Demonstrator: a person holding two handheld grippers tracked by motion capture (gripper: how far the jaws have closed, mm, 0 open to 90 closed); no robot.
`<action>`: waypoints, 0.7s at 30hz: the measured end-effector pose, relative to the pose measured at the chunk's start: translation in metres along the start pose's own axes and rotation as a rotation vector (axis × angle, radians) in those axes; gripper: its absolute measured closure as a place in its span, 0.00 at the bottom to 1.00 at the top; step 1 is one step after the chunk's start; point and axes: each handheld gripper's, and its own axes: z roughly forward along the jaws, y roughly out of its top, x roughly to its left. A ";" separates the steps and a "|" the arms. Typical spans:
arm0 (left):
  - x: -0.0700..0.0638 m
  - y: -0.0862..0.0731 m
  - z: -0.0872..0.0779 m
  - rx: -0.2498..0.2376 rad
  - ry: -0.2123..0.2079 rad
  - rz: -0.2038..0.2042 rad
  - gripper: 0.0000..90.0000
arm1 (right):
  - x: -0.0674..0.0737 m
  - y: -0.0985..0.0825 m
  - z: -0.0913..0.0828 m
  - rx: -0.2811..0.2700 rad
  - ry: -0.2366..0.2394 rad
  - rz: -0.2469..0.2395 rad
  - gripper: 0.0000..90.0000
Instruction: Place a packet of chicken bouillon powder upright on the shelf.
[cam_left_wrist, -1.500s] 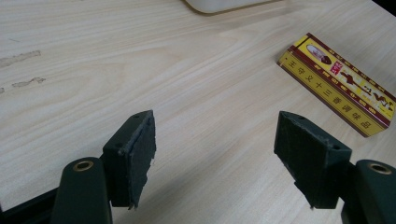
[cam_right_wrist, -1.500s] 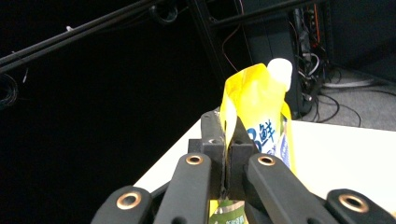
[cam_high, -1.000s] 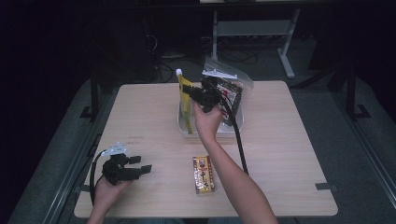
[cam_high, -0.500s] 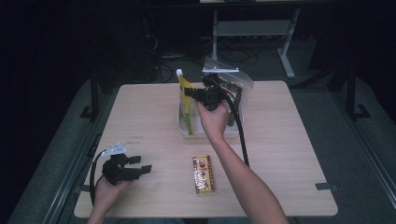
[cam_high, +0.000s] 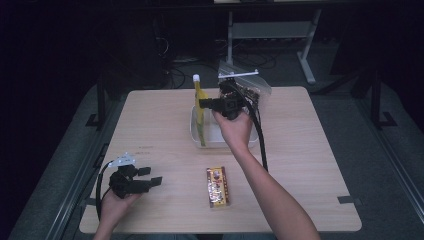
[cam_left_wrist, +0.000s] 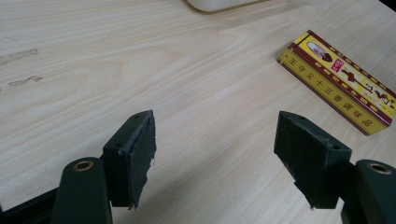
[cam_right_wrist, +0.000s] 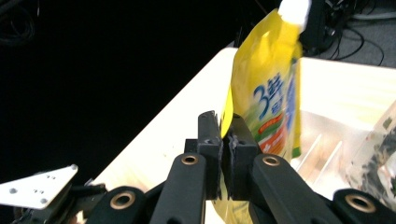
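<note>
Right gripper view: pouch (cam_right_wrist: 266, 93) edge pinched in closed right hand-held gripper (cam_right_wrist: 225, 154), kept upright over tray (cam_high: 220, 137) at frame centre. Left hand-held gripper (cam_left_wrist: 215, 154) wide open, empty, parked on tabletop (cam_left_wrist: 187, 70) near box (cam_left_wrist: 343, 81).

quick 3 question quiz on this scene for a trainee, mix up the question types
1. True or false: the right gripper is shut on the yellow pouch.
2. Which thing lies flat on the table between the two hands? A) the yellow and red box B) a spoon C) a cup
3. Fill in: the left gripper has its jaws ____, with nothing between them.

Key: 1 true. 2 A. 3 open.
</note>
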 end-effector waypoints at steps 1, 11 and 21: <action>0.000 0.000 0.000 0.000 0.000 -0.001 0.32 | 0.001 0.000 -0.001 0.007 -0.001 -0.004 0.99; 0.000 0.000 0.000 0.000 0.000 -0.001 0.32 | 0.002 -0.002 0.005 -0.026 0.023 0.010 1.00; 0.000 0.000 -0.001 -0.005 -0.001 -0.001 0.32 | 0.008 -0.002 0.011 -0.134 -0.047 -0.077 1.00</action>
